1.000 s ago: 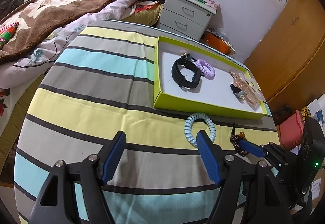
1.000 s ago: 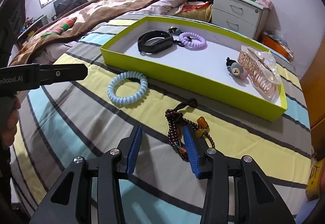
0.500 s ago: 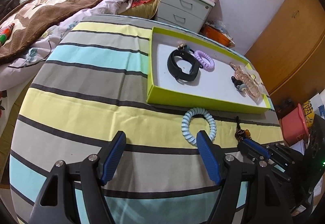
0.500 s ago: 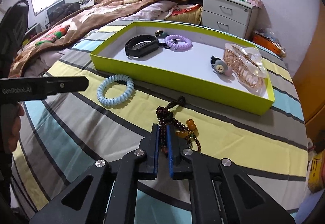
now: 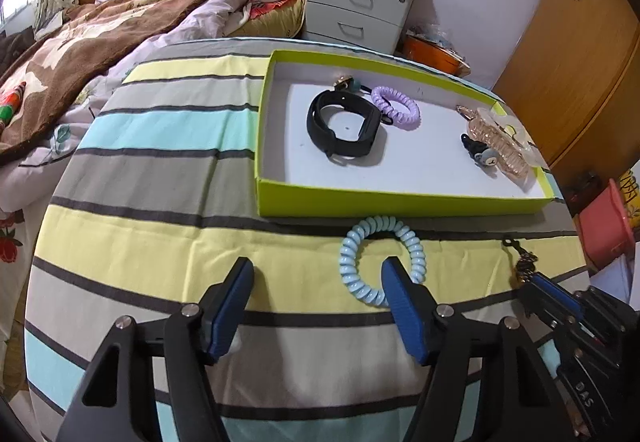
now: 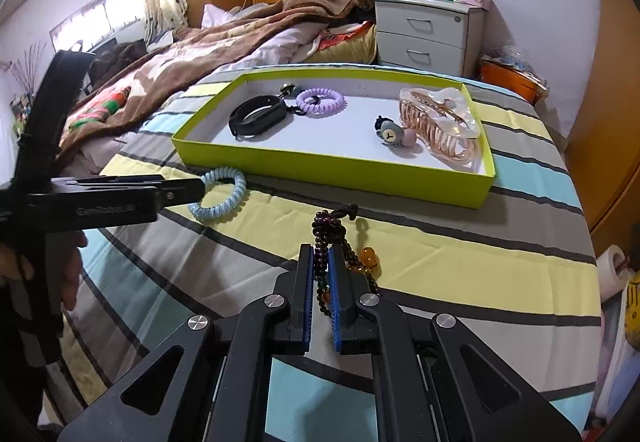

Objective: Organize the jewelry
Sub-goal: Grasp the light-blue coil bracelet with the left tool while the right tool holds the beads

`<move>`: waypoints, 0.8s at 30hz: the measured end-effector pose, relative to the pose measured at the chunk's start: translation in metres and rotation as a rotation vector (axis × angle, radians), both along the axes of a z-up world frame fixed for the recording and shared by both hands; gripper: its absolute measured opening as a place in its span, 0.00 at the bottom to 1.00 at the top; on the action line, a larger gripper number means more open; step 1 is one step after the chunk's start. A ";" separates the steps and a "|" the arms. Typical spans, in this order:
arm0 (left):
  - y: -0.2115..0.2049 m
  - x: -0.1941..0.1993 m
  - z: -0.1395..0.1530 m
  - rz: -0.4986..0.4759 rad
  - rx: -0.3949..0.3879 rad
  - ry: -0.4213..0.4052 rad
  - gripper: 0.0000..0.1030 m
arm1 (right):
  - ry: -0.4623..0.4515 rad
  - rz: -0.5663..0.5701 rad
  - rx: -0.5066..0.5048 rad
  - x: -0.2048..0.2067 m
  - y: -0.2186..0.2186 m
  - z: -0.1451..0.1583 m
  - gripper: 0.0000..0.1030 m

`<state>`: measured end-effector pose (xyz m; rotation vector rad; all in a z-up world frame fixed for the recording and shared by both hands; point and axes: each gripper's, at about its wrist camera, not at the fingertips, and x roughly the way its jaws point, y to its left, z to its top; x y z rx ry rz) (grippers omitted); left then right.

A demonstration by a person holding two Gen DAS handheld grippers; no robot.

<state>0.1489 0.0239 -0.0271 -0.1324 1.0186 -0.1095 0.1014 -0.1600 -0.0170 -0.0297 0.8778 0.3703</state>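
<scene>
Ahead of both tongs lies a shallow lime-green cardboard tray on the striped cloth tabletop, holding a black wristband, a lilac coil hair tie, a small grey cartoon clip and a clear rose-gold claw clip. The left tongs stand released, having just narrowed a little; their right finger sits inside the pale-blue coiled hair tie, closer than a second ago. The right tongs, parted a second ago, are clenched on the dark-purple beaded bracelet, just short of the tray's near wall.
</scene>
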 end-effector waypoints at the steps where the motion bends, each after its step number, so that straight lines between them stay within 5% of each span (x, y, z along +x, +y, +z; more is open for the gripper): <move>1: -0.002 0.001 0.000 -0.003 0.008 -0.002 0.66 | -0.002 0.001 0.003 -0.001 -0.001 0.000 0.07; 16: -0.023 0.008 -0.004 -0.009 0.140 -0.043 0.34 | -0.020 -0.003 0.034 0.000 -0.007 0.002 0.07; 20: -0.023 0.009 -0.003 -0.005 0.148 -0.044 0.18 | -0.018 -0.002 0.040 0.000 -0.008 0.001 0.07; 24: -0.021 0.009 -0.002 0.001 0.140 -0.044 0.13 | -0.021 -0.006 0.041 0.001 -0.008 0.001 0.07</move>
